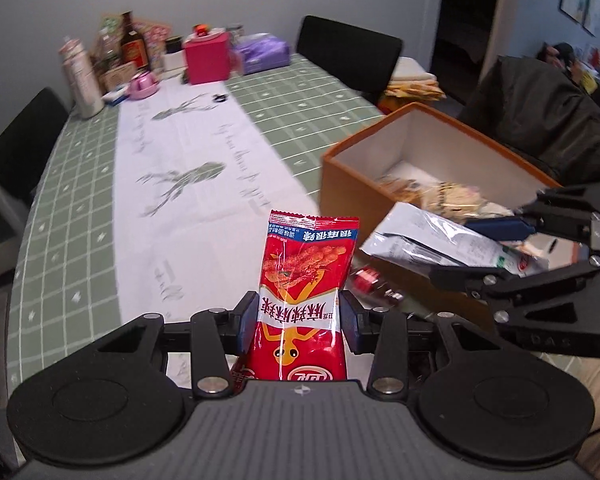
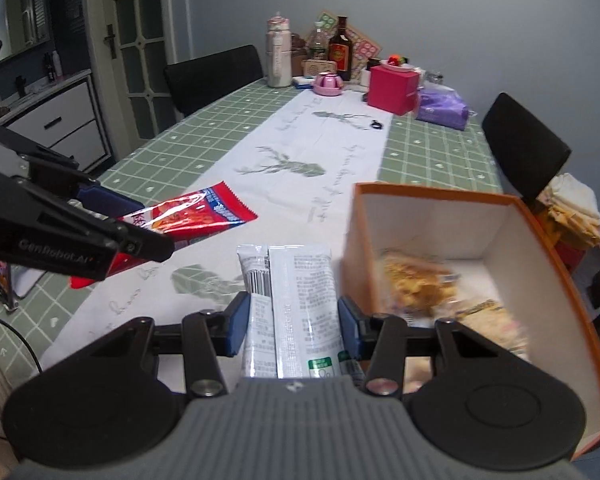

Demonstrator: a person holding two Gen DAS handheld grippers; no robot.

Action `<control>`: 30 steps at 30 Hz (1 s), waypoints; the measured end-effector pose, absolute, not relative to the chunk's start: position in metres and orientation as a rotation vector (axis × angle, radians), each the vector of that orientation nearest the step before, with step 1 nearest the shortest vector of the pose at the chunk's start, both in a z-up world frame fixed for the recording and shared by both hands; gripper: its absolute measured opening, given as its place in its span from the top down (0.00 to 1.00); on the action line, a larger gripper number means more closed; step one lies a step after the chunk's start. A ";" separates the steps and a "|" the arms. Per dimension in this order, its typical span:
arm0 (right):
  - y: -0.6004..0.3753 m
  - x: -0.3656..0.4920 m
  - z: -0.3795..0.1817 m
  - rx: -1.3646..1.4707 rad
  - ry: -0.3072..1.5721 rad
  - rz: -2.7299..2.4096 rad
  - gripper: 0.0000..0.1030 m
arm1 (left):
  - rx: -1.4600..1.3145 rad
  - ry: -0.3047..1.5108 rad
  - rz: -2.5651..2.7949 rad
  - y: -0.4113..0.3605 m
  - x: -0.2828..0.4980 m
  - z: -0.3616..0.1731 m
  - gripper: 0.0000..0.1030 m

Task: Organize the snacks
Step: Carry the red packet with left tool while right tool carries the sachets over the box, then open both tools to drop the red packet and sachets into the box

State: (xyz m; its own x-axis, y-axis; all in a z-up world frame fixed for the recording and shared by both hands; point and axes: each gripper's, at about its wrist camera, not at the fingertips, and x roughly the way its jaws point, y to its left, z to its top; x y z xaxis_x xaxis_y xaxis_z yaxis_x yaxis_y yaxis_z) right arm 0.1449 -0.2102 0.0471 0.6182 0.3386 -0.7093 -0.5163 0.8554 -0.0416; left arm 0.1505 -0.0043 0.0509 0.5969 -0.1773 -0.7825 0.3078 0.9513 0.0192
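Note:
My left gripper [image 1: 299, 322] is shut on a red snack packet [image 1: 306, 280], which stands upright between the blue pads above the table. From the right wrist view the same red packet [image 2: 198, 216] sticks out of the left gripper [image 2: 120, 220] at the left. My right gripper [image 2: 293, 326] is shut on a silver-white snack packet [image 2: 290, 304], held just left of the orange box [image 2: 350, 240]. In the left wrist view that silver packet [image 1: 432, 240] hangs from the right gripper [image 1: 500, 248] over the box's [image 1: 352, 184] near corner. Several snack bags [image 2: 420, 284] lie inside the box.
The table carries a green checked cloth [image 1: 72, 216] with a white runner [image 1: 188, 152]. Bottles, a pink box [image 1: 206, 58] and a purple pack [image 1: 262, 54] crowd its far end. Black chairs [image 1: 348, 54] stand around it. A small red item [image 1: 370, 280] lies beside the box.

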 end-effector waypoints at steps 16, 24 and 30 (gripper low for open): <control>-0.298 0.212 0.038 -0.365 0.842 0.332 0.55 | 0.251 0.941 -0.431 -0.127 0.217 0.038 0.53; -0.314 0.247 0.017 -0.387 0.895 0.329 0.55 | 0.276 1.003 -0.442 -0.157 0.254 0.016 0.53; -0.314 0.266 0.005 -0.427 0.901 0.335 0.55 | 0.291 1.042 -0.426 -0.168 0.272 -0.003 0.54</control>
